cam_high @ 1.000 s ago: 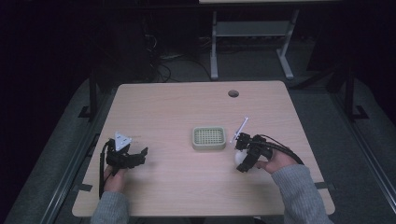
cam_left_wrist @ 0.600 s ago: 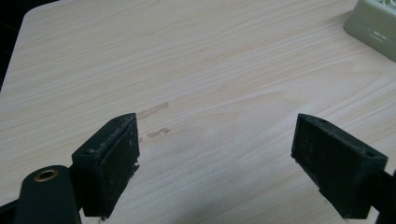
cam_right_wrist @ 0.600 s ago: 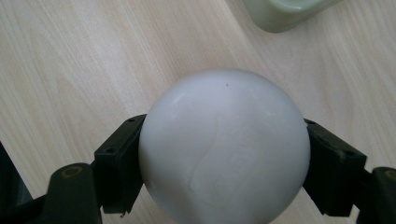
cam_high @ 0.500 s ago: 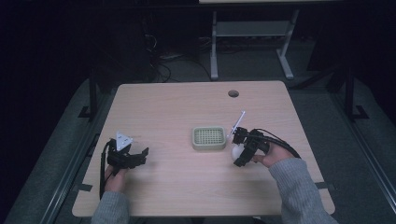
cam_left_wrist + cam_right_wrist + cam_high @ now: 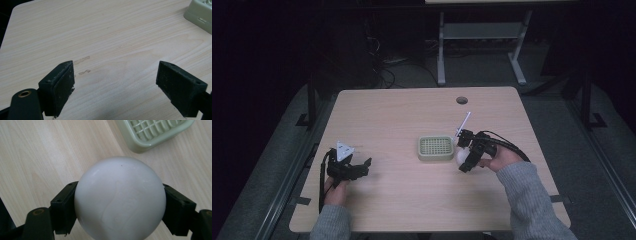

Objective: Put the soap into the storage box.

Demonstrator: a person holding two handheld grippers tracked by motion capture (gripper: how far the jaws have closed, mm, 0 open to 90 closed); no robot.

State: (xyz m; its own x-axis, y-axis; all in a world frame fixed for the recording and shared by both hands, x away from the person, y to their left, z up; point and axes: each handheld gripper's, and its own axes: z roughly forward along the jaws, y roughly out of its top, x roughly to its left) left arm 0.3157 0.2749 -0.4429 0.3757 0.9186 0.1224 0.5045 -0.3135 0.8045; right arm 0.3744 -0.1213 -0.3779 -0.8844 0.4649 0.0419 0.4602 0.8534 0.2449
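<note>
Pale wood-grain laminate covers the table (image 5: pixel 412 115), which carries one round cable hole (image 5: pixel 462 100) near its far edge. One green tray (image 5: pixel 435 148) with a grid floor sits slightly right of the table's centre. One white ball (image 5: pixel 460 156) is clamped between the jaws of the right gripper (image 5: pixel 464 152), just beside the tray's right side; the high view does not settle whether the ball touches the tray. In the right gripper view the ball (image 5: pixel 120 198) is pressed by both black jaws at its flanks, and a corner of the tray (image 5: pixel 155 133) lies just beyond it.

One thin white stick (image 5: pixel 463 122) rises at a tilt from the right gripper; what it is cannot be told. A black cable (image 5: pixel 512 147) loops from that gripper past the right hand (image 5: pixel 499 160).

The left gripper (image 5: pixel 357 167) rests low over the near left part of the table, well apart from the tray, with a grey three-cornered plate (image 5: pixel 344 150) on top. In the left gripper view its jaws stand wide apart with nothing but bare table between them, and two short scuff marks (image 5: pixel 82 65) lie just ahead of them.

Beyond the table stand one grey metal frame (image 5: pixel 482 45) and loose floor cables (image 5: pixel 387 70). Count: two grippers, one ball, one tray.
</note>
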